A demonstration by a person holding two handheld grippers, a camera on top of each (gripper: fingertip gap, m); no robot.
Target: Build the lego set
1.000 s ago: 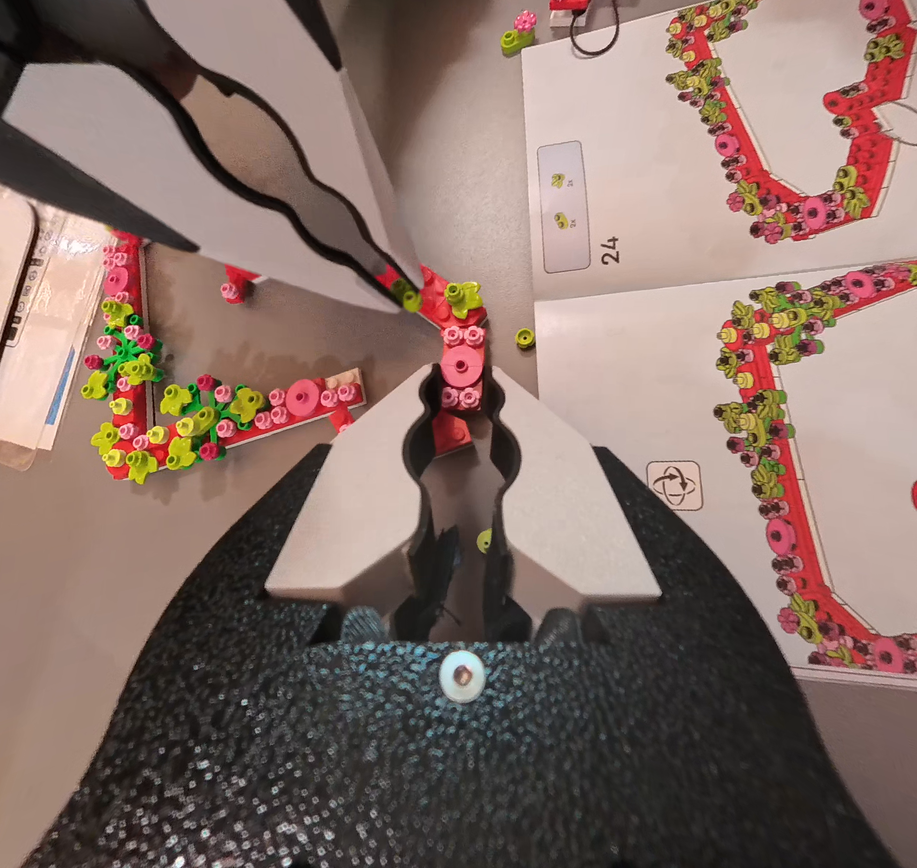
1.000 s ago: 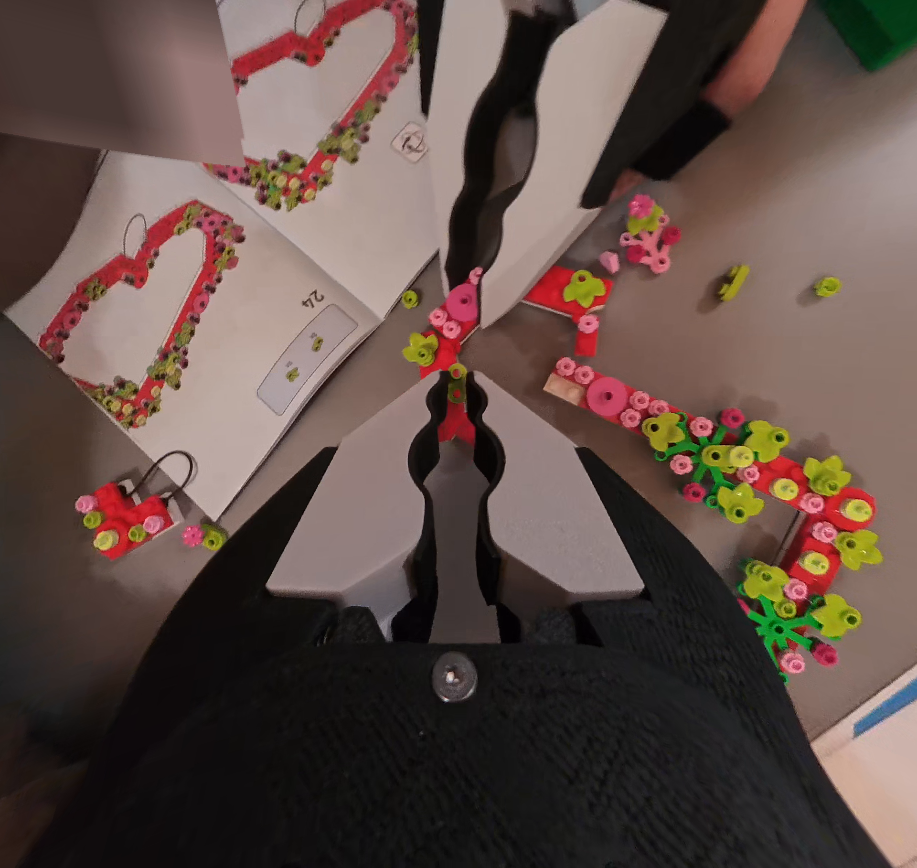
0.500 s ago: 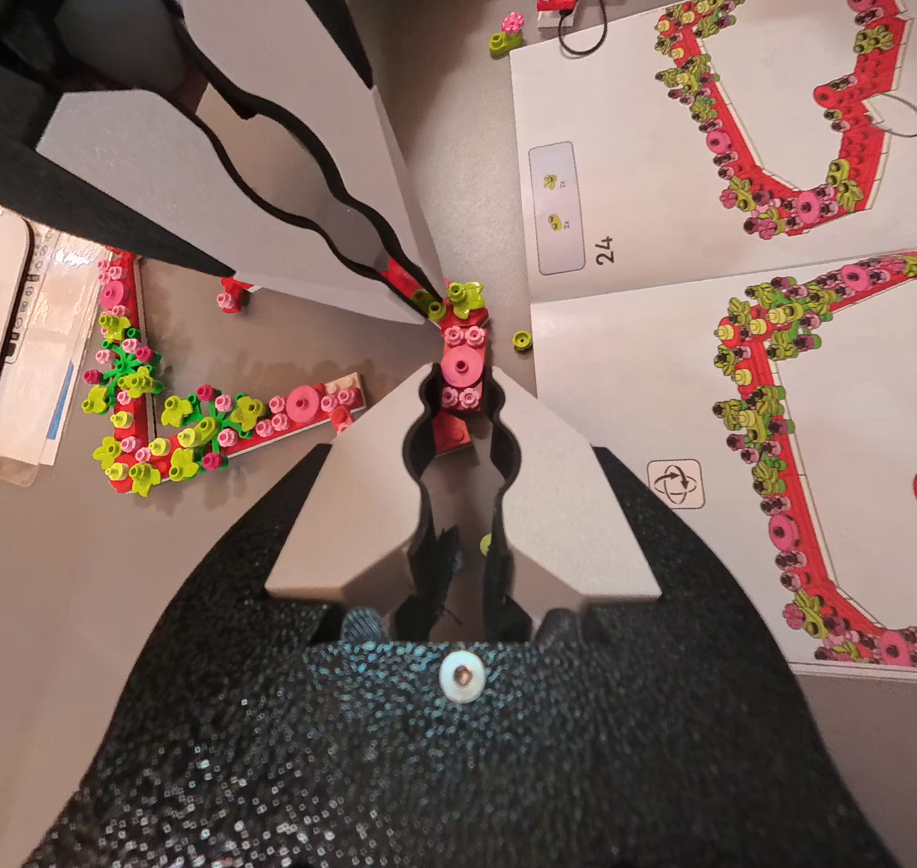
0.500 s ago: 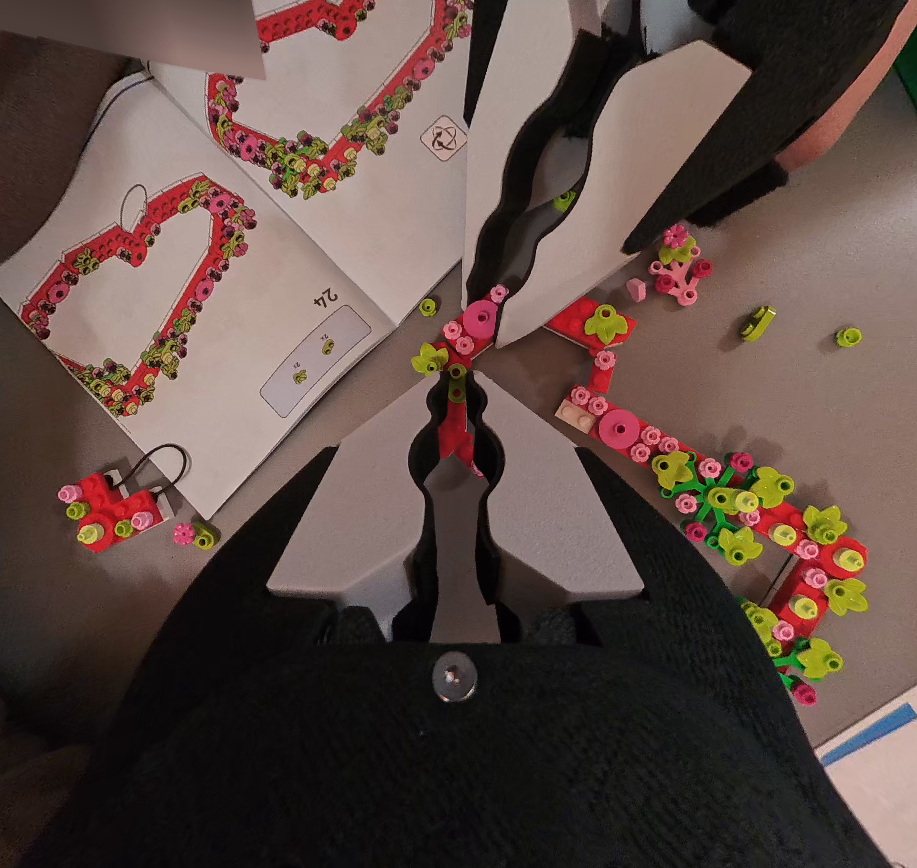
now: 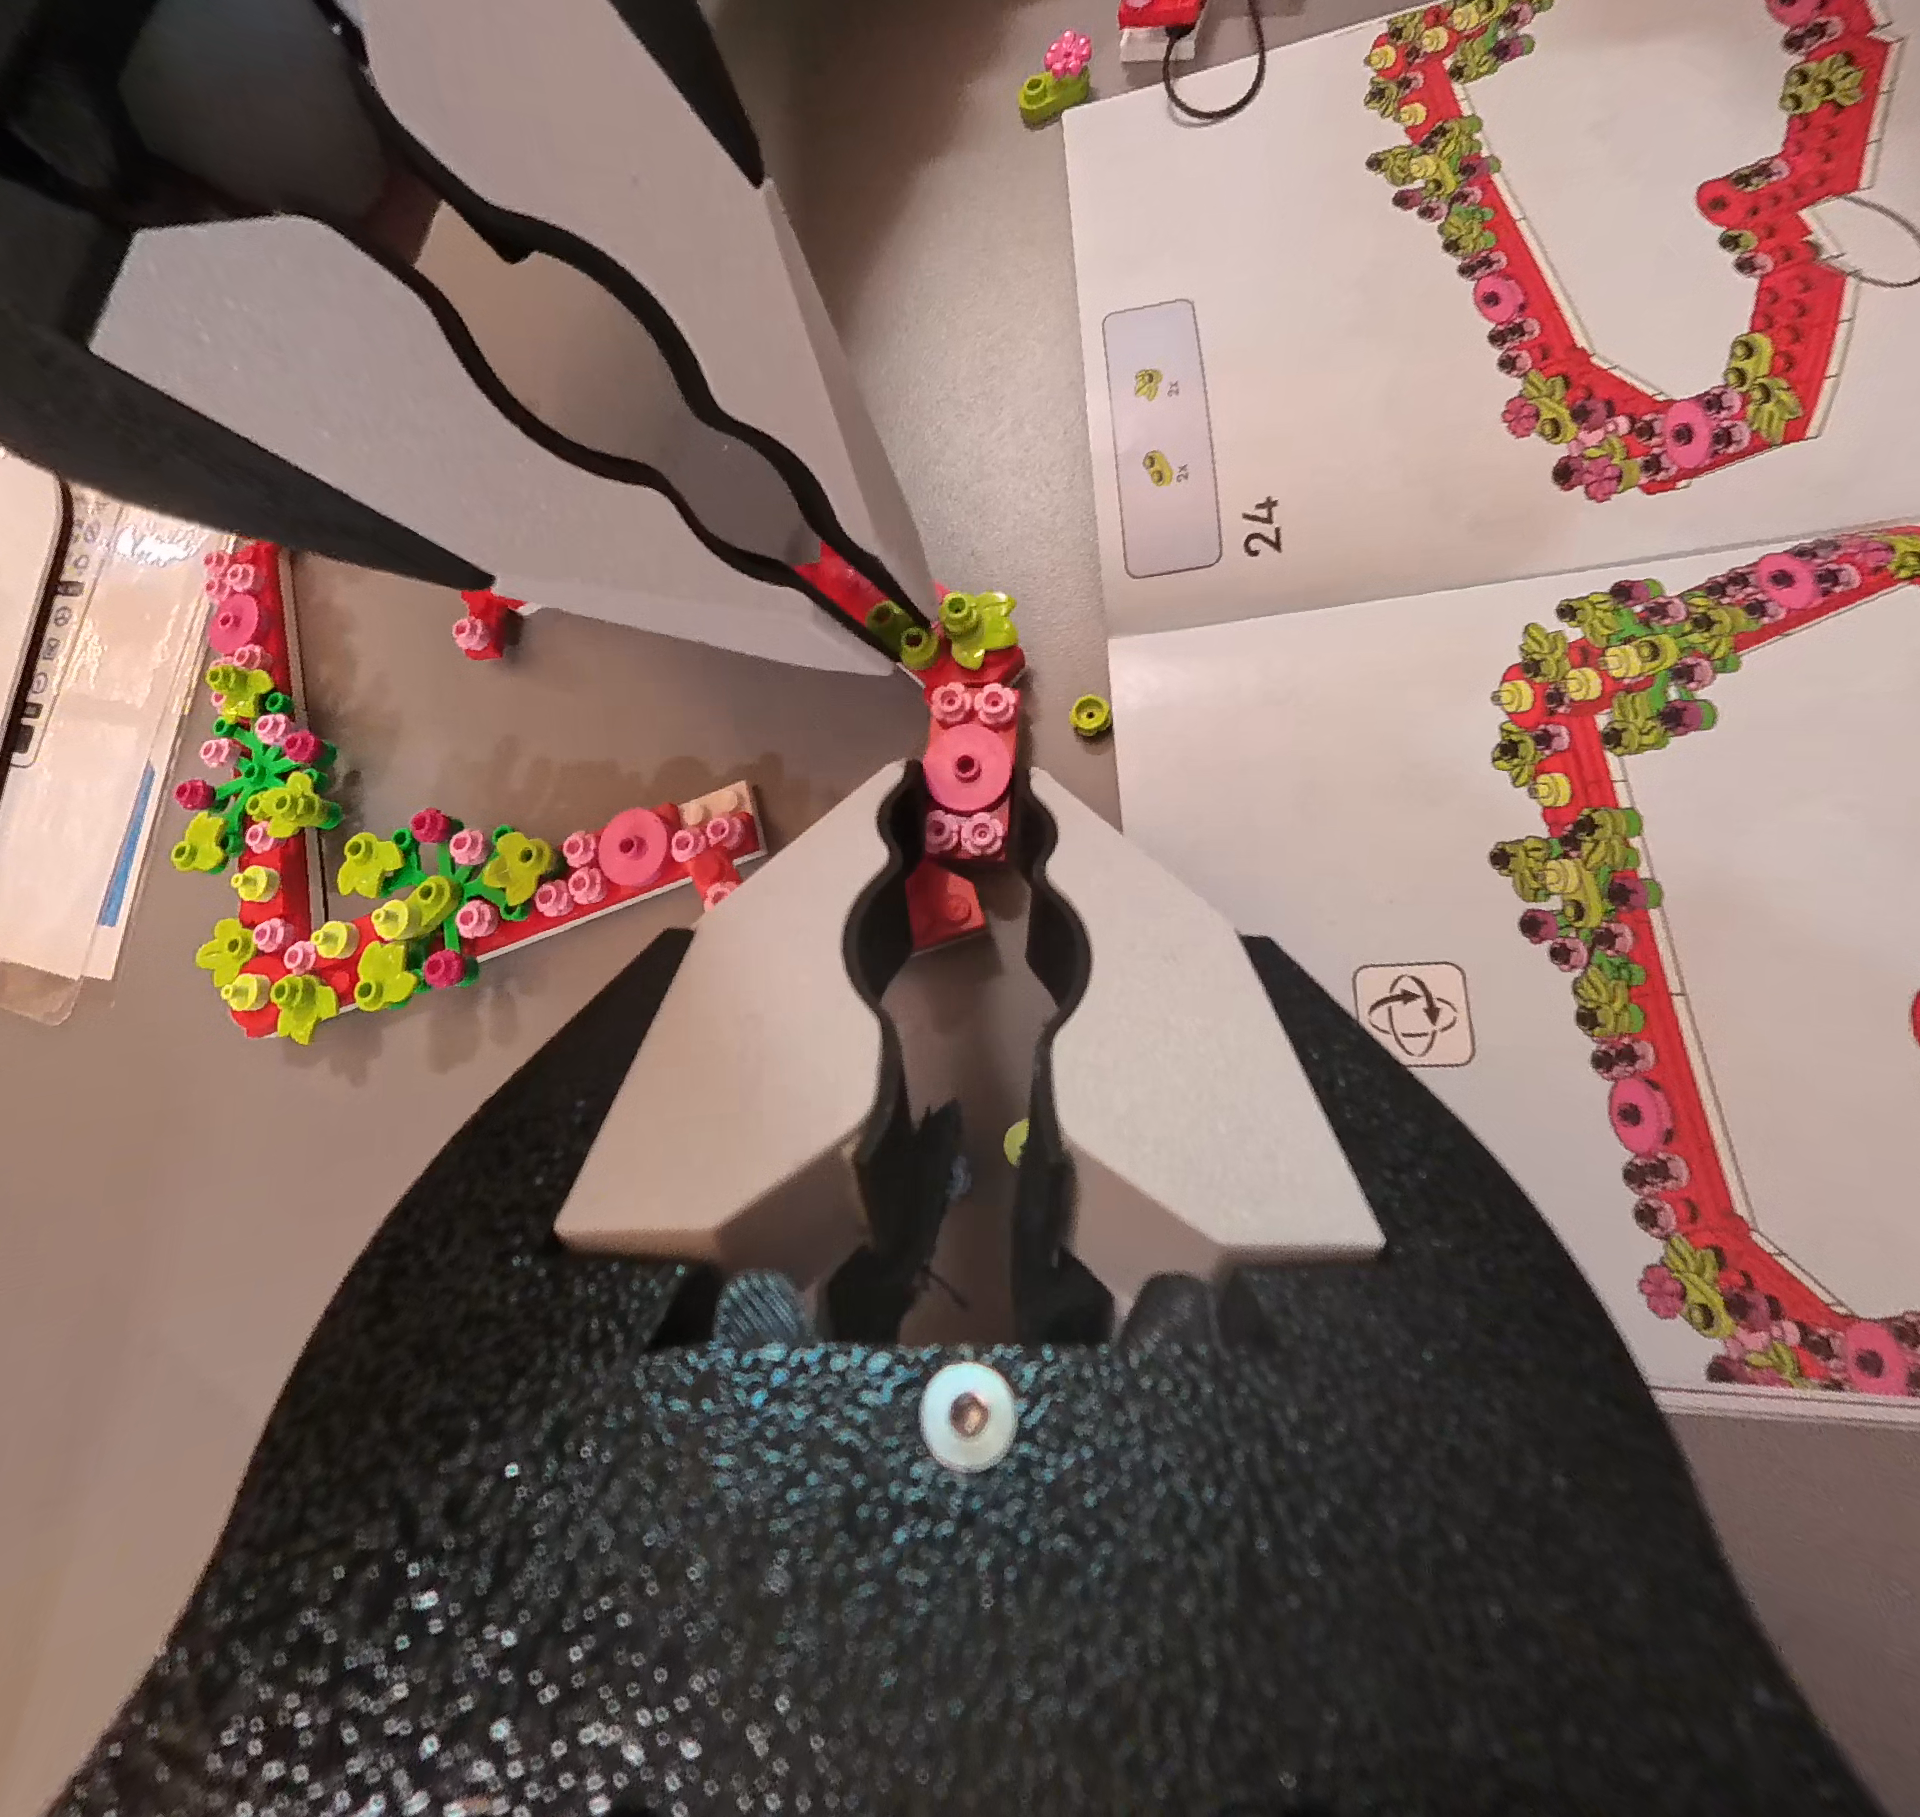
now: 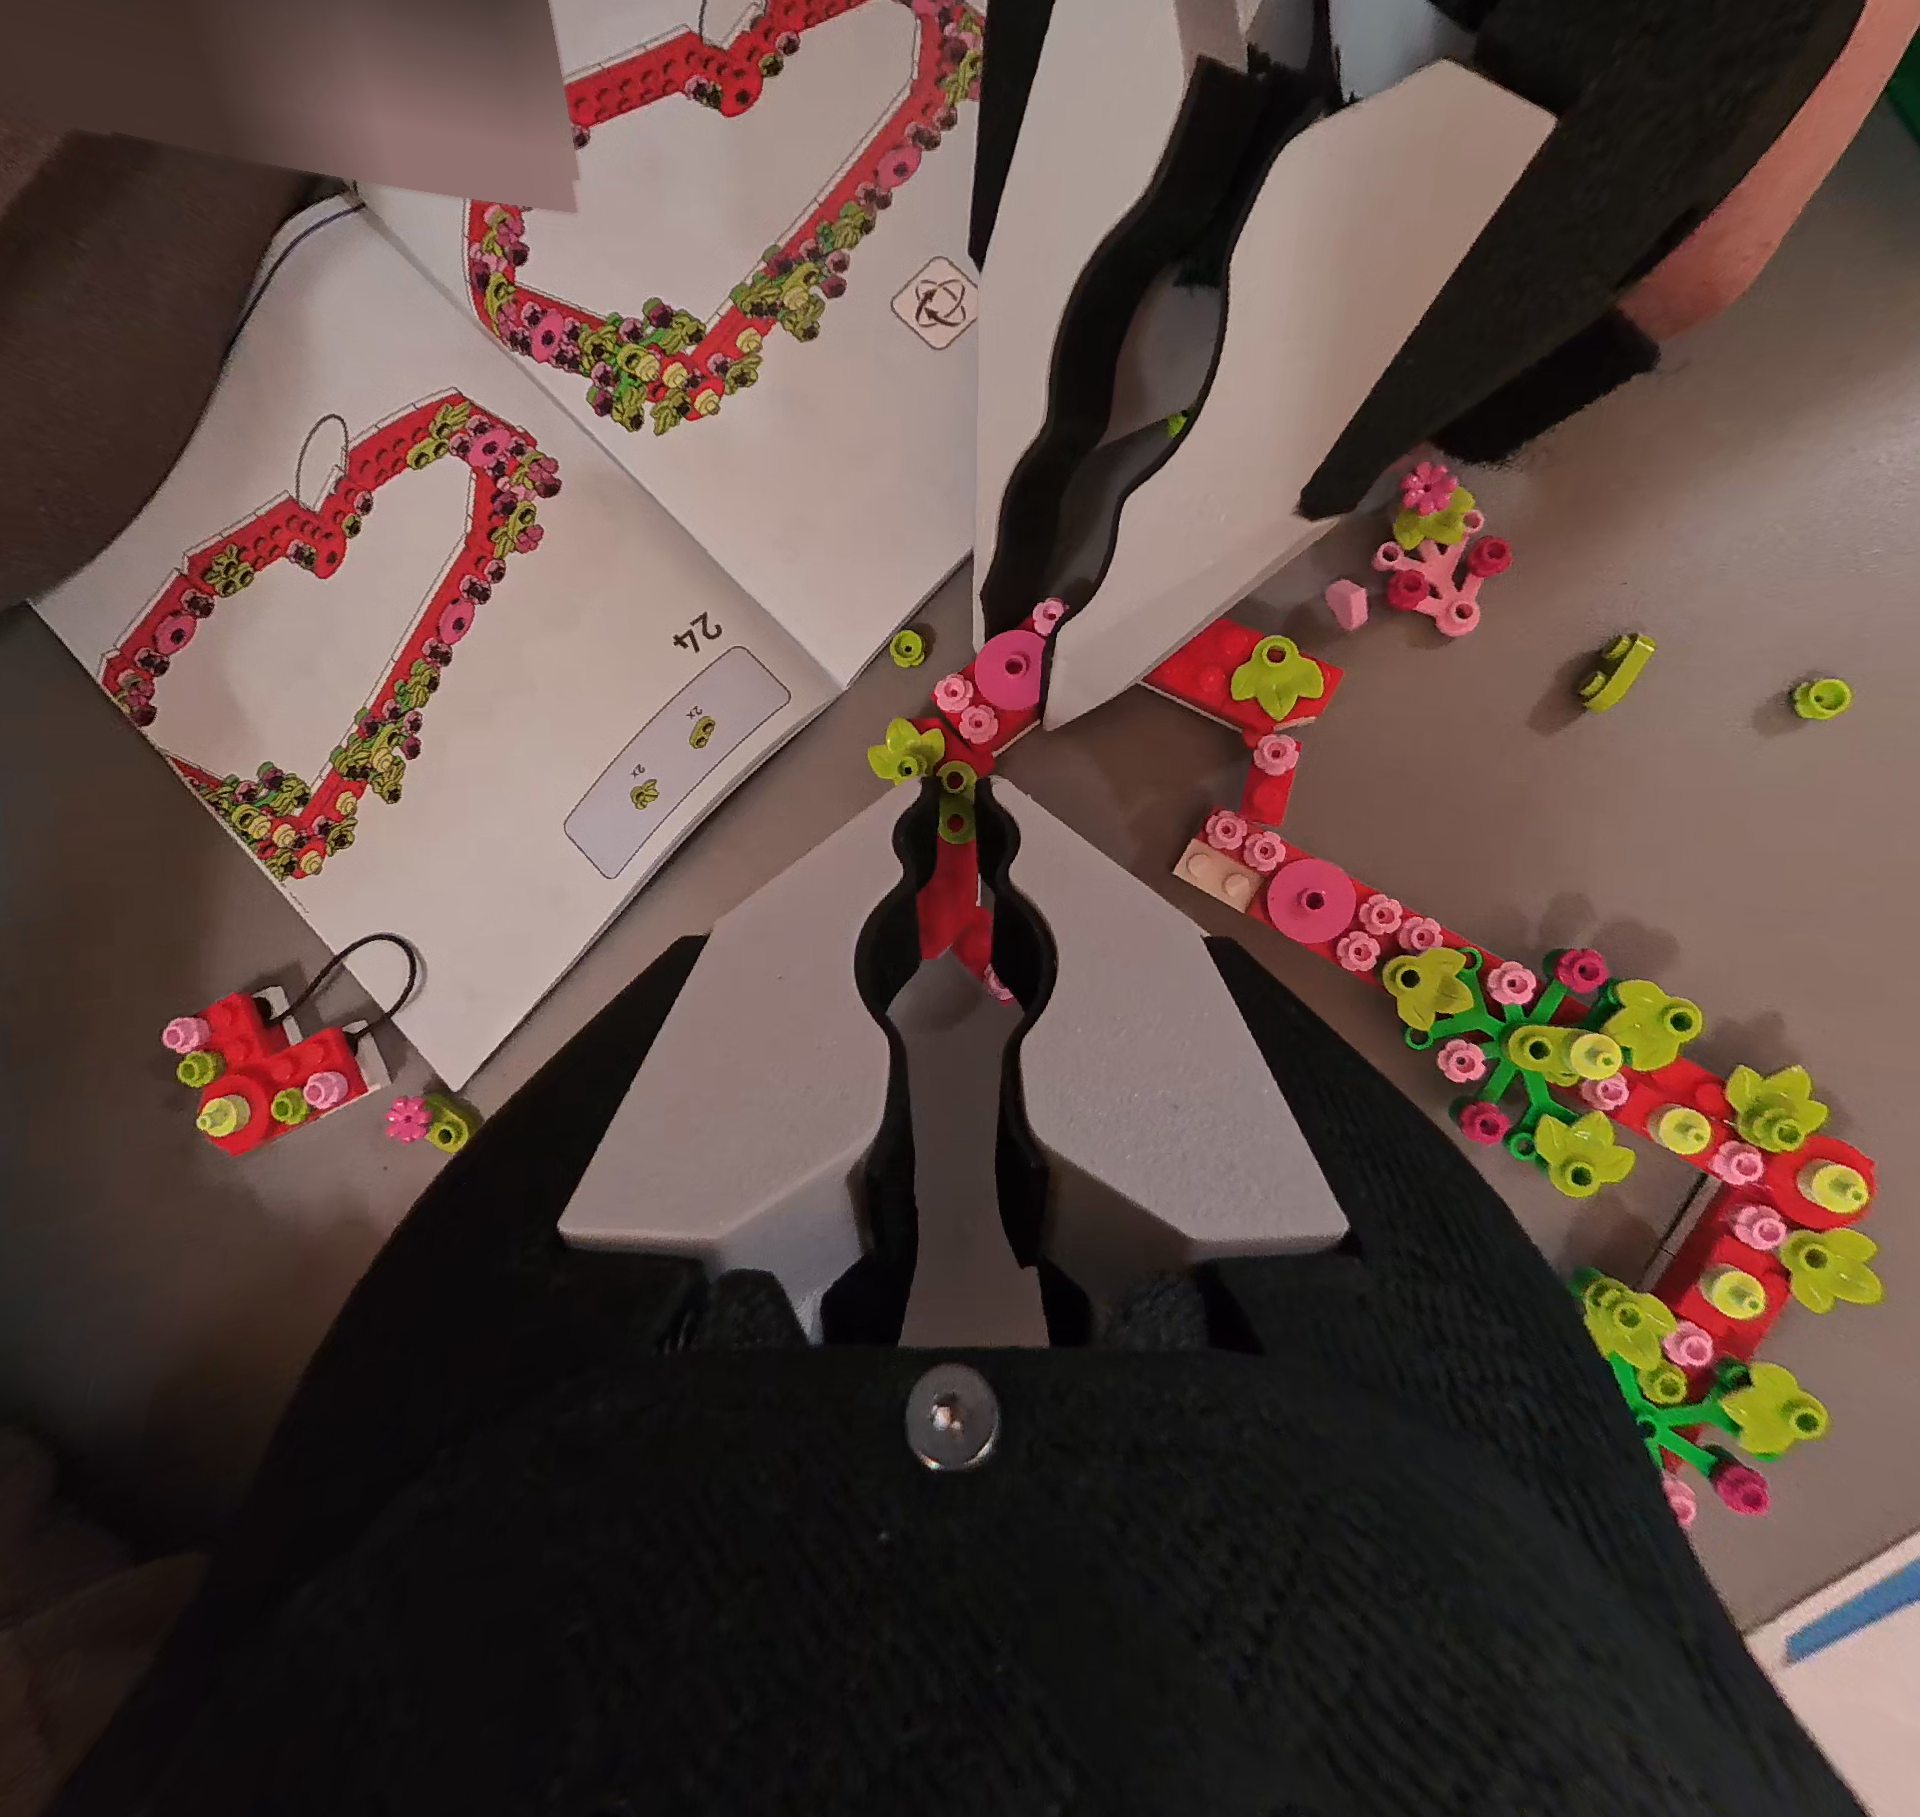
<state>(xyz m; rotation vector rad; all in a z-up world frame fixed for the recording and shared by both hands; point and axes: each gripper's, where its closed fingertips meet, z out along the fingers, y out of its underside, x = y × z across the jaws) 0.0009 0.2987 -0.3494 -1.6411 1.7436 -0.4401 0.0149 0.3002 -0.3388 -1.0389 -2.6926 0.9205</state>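
- Lego heart segment [image 5: 966,759], a short red plate strip studded with pink flowers, a round pink disc and lime leaves, sits between my two grippers over the grey table [image 5: 520,1092], beside the open instruction booklet [image 5: 1299,832].
- My left gripper [image 5: 966,811] is narrowed onto the strip's near end, its wavy black pads against the red edges.
- My right gripper [image 6: 956,811] is pinched nearly closed on the other red stretch that carries small lime round studs; whether those two stretches are already joined I cannot tell.
- I judge the piece light and rigid but fragile: the tiny flowers and leaves look ready to pop off under sideways force, so I take hold on the plate's bare long edges, not the decorations.
- Hard glossy plastic throughout, and probably slippery against the foam-like pads.
- A larger L-shaped decorated section [image 6: 1621,1092] lies apart on the table, dense with green stems.
- A small red corner piece with a black cord loop [image 6: 270,1061] rests by the booklet's edge.
- Loose lime bits [image 6: 1818,697] lie scattered.
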